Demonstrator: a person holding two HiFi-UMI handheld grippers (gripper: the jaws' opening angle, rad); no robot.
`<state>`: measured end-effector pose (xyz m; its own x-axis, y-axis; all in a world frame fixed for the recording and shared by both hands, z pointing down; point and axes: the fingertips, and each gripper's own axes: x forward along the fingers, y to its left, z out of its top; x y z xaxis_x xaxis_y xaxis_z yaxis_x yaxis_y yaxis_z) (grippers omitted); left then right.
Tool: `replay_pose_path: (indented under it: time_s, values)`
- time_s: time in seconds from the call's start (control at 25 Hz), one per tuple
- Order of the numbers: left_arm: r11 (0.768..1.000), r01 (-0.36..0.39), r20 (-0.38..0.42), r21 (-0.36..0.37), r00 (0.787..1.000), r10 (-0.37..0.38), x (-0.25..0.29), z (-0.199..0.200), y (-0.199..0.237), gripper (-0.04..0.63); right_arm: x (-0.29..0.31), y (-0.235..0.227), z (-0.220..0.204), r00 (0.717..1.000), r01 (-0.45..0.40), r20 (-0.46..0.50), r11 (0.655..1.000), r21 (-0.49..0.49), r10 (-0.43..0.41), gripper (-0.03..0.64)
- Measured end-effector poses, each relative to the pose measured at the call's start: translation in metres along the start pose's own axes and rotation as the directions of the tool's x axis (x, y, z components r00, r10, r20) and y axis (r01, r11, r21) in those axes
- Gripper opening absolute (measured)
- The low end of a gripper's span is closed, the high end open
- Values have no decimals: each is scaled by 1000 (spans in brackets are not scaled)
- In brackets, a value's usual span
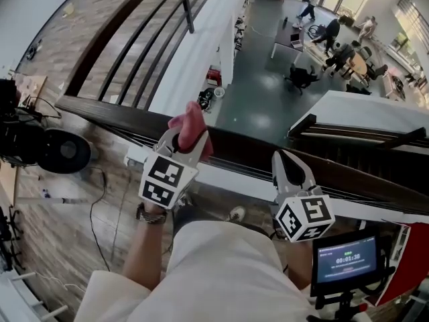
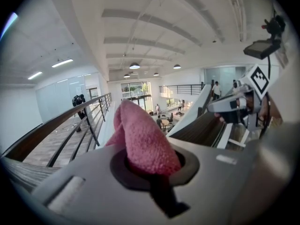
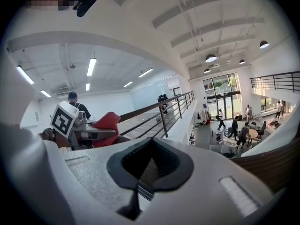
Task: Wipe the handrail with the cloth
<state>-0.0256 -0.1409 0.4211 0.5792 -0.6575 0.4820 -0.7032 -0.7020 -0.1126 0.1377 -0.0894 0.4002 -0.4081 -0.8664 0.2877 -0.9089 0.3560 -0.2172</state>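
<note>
Left gripper (image 1: 185,138) clamped on the pink cloth (image 1: 192,122) over the dark wooden handrail (image 1: 114,111); right gripper (image 1: 288,164) empty, its jaws together, just beside the rail further along.

The cloth stands up out of the left jaws as a bunched, nubby fold. Whether it touches the rail cannot be told. Judgement: it is light, soft and limp, not fragile, and likely to drag and fold on the wood. The low pinch on the bunch suits it, since it leaves a loose fold free to press flat on the rail top.
</note>
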Motion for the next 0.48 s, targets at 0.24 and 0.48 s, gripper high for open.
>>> replay_pose_path:
  time_s: [0.24, 0.48]
  values:
    - [1000, 10, 0, 0, 1000, -10, -4, -1, -4, 32, -2, 1, -3, 1000, 15, -24, 1000, -4, -15, 3]
    - [1000, 22, -15, -5, 1000, -22, 7, 9, -16, 32, -1, -16, -9, 991, 89, -92, 993, -80, -97, 3]
